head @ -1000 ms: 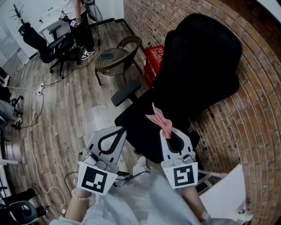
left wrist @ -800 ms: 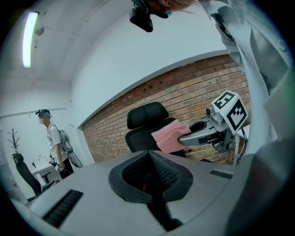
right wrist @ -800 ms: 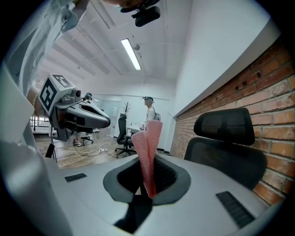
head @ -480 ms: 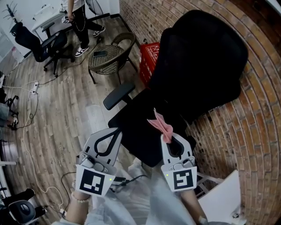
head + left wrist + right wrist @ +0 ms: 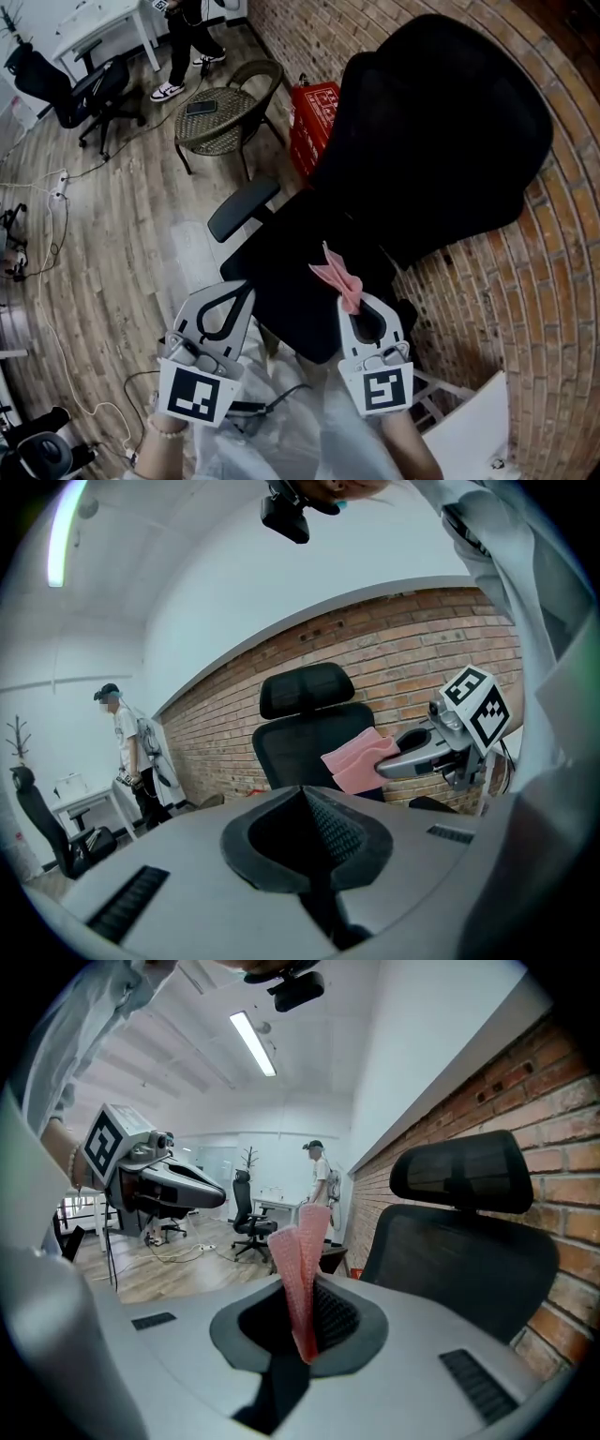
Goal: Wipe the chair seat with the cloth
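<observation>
The right gripper [image 5: 353, 302] sits at the lower centre of the head view. Its fingers are clenched on a pink cloth [image 5: 335, 273], and its own view shows the folded cloth [image 5: 302, 1269] standing up from between them.

In the head view the cloth lies over the black chair seat [image 5: 281, 281] at mid-frame. In the left gripper view it hangs in the air in front of the backrest [image 5: 305, 726], not pressed to anything.

The left gripper [image 5: 244, 287] is at the lower left, beside the front corner of the seat. Its fingers are closed together with nothing between them, as its own view shows [image 5: 306, 797].

The chair's tall backrest [image 5: 441, 122] fills the upper right, against a brick wall [image 5: 525, 281], and an armrest [image 5: 242, 208] juts out to the seat's left. Further up the frame are a red crate [image 5: 312, 122] and a wicker chair [image 5: 217, 120] on the wooden floor [image 5: 122, 234]. A person [image 5: 192, 23] stands at the top left.
</observation>
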`<action>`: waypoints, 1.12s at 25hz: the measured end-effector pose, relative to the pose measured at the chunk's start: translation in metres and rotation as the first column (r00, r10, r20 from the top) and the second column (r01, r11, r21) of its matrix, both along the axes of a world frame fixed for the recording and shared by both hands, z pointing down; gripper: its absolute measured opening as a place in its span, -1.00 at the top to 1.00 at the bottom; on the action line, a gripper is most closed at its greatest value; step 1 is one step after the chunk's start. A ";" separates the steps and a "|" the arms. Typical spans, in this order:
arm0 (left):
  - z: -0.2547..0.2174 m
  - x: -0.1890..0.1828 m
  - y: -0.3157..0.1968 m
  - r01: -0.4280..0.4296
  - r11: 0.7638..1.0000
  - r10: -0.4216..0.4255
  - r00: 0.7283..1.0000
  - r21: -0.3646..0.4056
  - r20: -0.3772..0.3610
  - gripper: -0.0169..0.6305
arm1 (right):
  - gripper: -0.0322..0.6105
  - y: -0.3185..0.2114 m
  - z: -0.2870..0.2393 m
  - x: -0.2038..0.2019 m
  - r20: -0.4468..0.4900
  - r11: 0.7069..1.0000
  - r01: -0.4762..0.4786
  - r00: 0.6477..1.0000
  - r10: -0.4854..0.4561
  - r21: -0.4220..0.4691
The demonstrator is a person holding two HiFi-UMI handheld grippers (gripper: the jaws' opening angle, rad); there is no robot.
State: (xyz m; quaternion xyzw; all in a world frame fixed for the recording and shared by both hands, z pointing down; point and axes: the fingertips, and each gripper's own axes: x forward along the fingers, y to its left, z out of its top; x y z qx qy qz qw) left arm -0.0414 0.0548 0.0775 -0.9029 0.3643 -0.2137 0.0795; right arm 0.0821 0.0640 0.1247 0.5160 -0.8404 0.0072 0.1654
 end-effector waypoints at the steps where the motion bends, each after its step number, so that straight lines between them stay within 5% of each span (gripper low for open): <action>1: 0.005 0.001 -0.005 -0.008 1.000 0.008 1.000 -0.008 -0.005 0.89 | 0.72 -0.004 0.006 -0.001 -0.005 1.000 0.007 1.000 -0.007 -0.011; 28: 0.196 0.021 -0.125 -0.098 0.988 0.097 0.995 -0.122 -0.016 0.89 | 0.73 -0.124 0.217 0.038 -0.139 0.964 -0.190 0.976 0.166 -0.184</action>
